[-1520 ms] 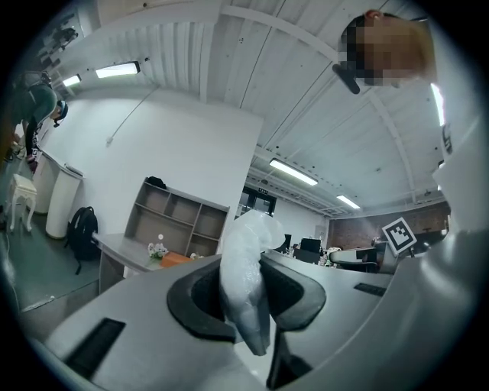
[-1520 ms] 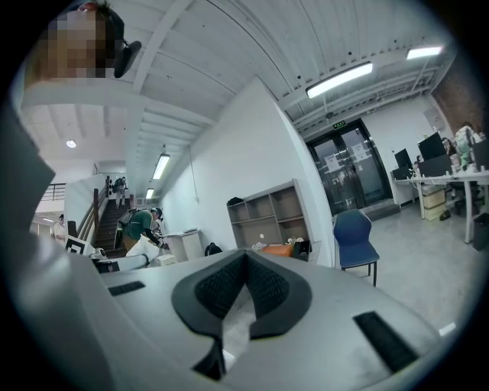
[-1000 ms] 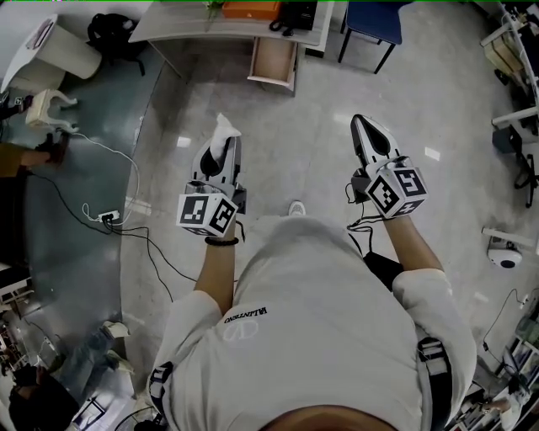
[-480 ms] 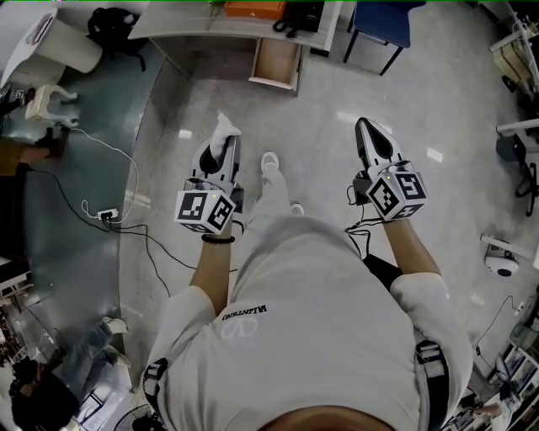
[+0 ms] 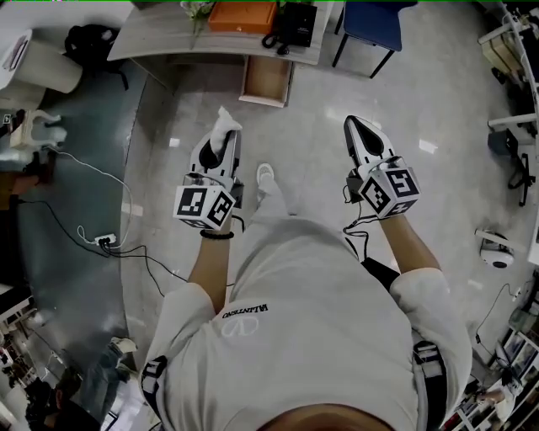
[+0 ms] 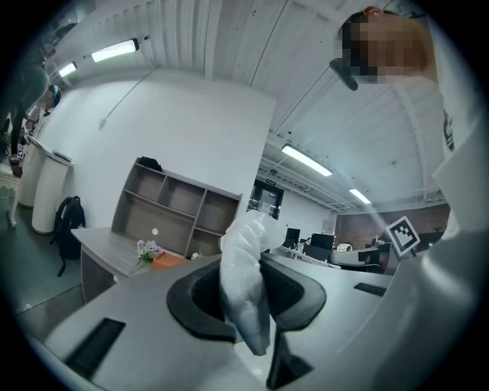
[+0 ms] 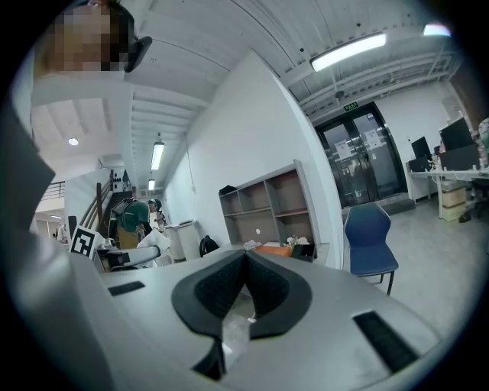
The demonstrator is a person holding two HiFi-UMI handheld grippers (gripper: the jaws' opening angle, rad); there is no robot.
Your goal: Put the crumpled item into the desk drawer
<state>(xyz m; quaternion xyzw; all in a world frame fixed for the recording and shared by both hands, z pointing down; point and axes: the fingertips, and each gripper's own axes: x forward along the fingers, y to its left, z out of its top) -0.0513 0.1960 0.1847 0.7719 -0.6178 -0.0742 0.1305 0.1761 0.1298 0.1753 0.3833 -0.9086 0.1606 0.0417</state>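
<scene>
A white crumpled item (image 5: pixel 224 130) (image 6: pixel 244 290) sticks out from the tips of my left gripper (image 5: pixel 221 145) (image 6: pixel 248 294), whose jaws are shut on it. My right gripper (image 5: pixel 359 135) (image 7: pixel 245 286) is held level beside it, jaws shut and empty. Ahead, in the head view, a grey desk (image 5: pixel 173 35) stands with its wooden drawer (image 5: pixel 265 80) pulled open toward me. Both grippers are well short of the drawer, over bare floor. The person's leg and white shoe (image 5: pixel 265 175) show between the grippers.
On the desk sit an orange box (image 5: pixel 242 16), a black phone-like device (image 5: pixel 296 23) and small flowers (image 5: pixel 196 8). A blue chair (image 5: pixel 370 25) stands right of the desk. Cables and a power strip (image 5: pixel 105 242) lie on the floor at left. Shelves (image 7: pixel 269 208) stand behind the desk.
The desk and drawer have come slightly nearer and shifted left as the person steps forward; a shoe swung into view between the grippers. Both grippers keep their pose and grip.
</scene>
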